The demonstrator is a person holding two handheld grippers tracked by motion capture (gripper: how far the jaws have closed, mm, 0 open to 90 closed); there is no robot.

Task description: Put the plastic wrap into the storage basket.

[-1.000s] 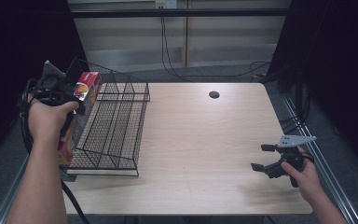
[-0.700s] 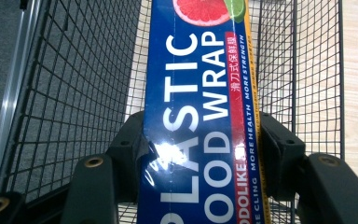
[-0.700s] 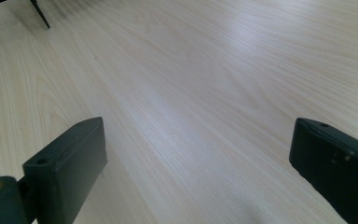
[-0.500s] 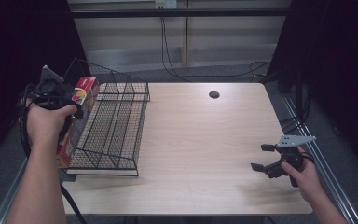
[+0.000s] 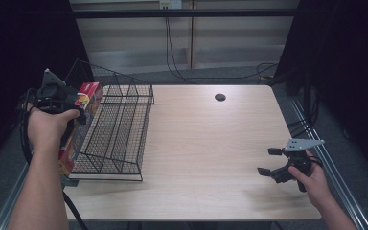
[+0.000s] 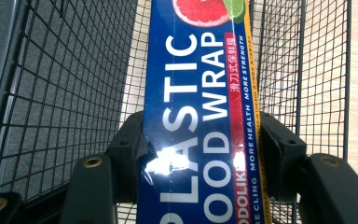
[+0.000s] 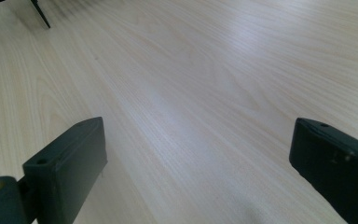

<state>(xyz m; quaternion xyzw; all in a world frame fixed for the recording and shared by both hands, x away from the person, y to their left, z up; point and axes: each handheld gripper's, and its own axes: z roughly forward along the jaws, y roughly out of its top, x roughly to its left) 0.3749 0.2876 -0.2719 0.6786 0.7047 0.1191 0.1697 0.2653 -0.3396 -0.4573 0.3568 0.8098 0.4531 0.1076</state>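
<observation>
A long blue box of plastic food wrap (image 5: pixel 85 98) with a red end stands tilted against the left wall of a black wire basket (image 5: pixel 120 129). My left gripper (image 5: pixel 78 111) is shut on that box near its upper end. In the left gripper view the box (image 6: pixel 200 93) runs up between the two black jaws of the left gripper (image 6: pixel 205 154), whose pads press on its sides, with the basket (image 6: pixel 51 93) mesh behind it. Near the table's front right corner my right gripper (image 5: pixel 268 161) hovers open, and the right gripper (image 7: pixel 200 154) has bare wood between its jaws.
The light wooden table (image 5: pixel 211 143) has a small dark round hole (image 5: pixel 220 97) near its far edge. A metal rail (image 5: pixel 338 179) runs along the right side. Cables lie on the floor behind the table.
</observation>
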